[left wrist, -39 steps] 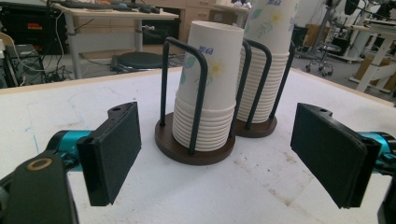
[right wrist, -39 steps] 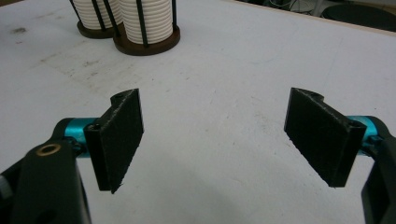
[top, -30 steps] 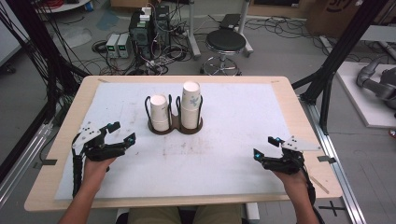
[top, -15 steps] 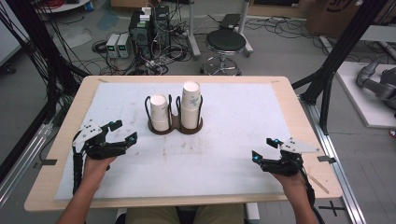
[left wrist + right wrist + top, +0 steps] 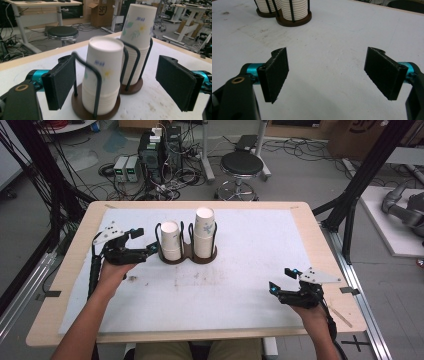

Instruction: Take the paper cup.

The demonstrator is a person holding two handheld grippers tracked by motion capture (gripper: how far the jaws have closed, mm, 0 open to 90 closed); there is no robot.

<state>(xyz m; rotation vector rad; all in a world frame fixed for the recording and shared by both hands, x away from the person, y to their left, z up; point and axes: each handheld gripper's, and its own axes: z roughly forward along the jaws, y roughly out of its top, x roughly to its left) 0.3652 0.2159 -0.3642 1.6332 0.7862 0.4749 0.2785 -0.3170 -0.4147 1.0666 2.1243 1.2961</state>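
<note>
White table [image 5: 250,270] bears a wire holder [image 5: 187,256] with two paper-cup stacks [image 5: 170,240].

The letters "SF" stand on a cardboard box [image 5: 101,12] on the floor behind the table.

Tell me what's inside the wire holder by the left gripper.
The holder has two bays, each with a stack of upturned paper cups: a shorter stack nearest the open left gripper, a taller stack beside it. Anything beneath the stacks is hidden.
</note>
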